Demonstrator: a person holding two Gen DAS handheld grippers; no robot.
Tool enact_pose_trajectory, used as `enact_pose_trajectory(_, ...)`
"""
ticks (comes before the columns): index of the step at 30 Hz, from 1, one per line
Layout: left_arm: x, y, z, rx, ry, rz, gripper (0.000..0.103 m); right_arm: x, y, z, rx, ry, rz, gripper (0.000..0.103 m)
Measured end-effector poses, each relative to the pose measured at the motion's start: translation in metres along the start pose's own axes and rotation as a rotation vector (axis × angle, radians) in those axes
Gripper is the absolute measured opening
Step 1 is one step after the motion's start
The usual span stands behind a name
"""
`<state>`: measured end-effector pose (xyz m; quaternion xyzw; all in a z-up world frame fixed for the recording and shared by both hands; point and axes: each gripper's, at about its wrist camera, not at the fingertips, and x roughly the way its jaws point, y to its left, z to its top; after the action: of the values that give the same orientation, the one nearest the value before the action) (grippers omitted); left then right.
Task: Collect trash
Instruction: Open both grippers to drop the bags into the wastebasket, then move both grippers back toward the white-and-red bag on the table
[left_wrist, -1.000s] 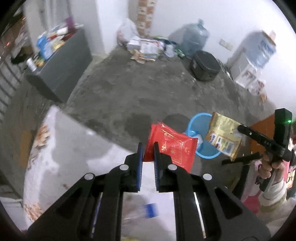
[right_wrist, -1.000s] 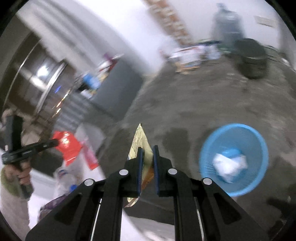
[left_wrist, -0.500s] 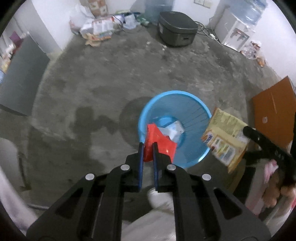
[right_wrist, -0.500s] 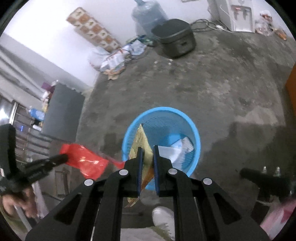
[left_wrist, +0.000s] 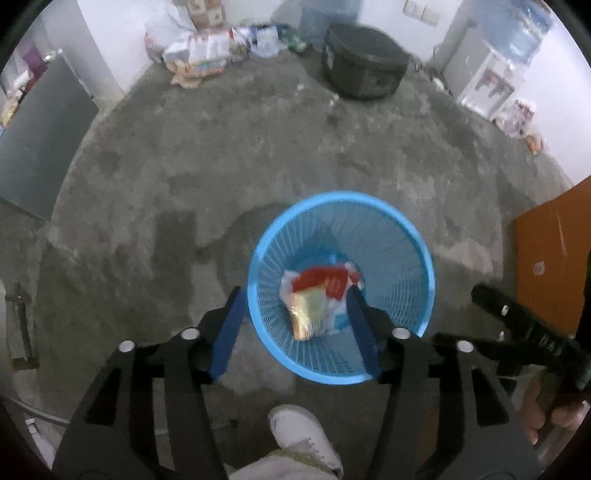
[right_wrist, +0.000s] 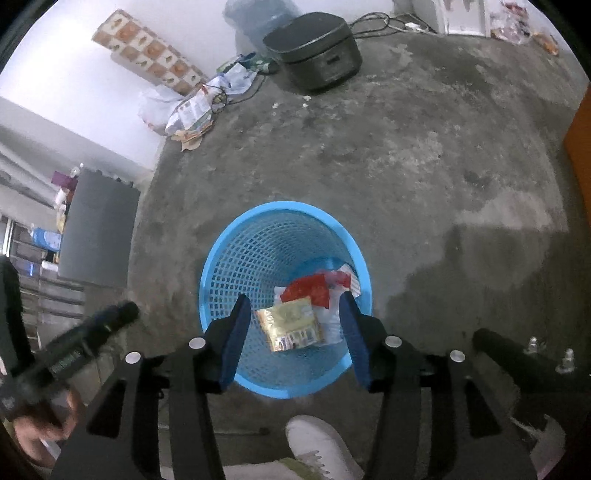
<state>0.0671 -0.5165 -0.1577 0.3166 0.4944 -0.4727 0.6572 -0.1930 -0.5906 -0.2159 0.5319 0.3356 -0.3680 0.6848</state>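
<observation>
Both wrappers are already down in the blue mesh wastebasket: the red snack packet lies on crumpled white paper at the bottom, and the yellow snack packet lies just beside it, nearer the grippers. The left gripper hangs over the basket pointing steeply down; its jaws have just been opening and stand apart with nothing between them. The right gripper is the same, jaws just opened, apart and empty, the yellow packet seen far below its gap.

The release looks done, so the step in hand is judged to be clearing away for the next piece. Doing it well means lifting each gripper straight up before swinging aside, so a finger does not catch the light plastic rim and tip the basket. The two tools are close together over one opening; drawing them apart one at a time would avoid a knock. The packets sit low, so they are unlikely to bounce out.

The floor is rough grey concrete with darker damp-looking patches ahead of the basket. Beyond the grippers, against the white wall, stand a dark rice cooker, a water jug and a heap of paper litter. A white shoe shows below the jaws
</observation>
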Motion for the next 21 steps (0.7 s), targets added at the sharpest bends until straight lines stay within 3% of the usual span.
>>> enact_pose_trajectory(4,-0.034,0.007,-0.005,-0.039,-0.079,-0.023,0.063,-0.024,0.02,-0.009,-0.06,-0.05,-0.002,0.055)
enact_pose_trajectory(12,-0.138,0.02,-0.04,-0.074,-0.297,-0.018,0.071,-0.098,0.093,-0.038,-0.322,-0.22,-0.044,0.082)
enact_pose_trajectory(18,-0.228,0.041,-0.1,-0.172,-0.438,0.062,0.073,-0.156,0.137,-0.065,-0.497,-0.358,-0.095,0.093)
enact_pose_trajectory(21,-0.256,0.047,-0.135,-0.197,-0.471,0.101,0.076,-0.182,0.154,-0.086,-0.582,-0.462,-0.15,0.097)
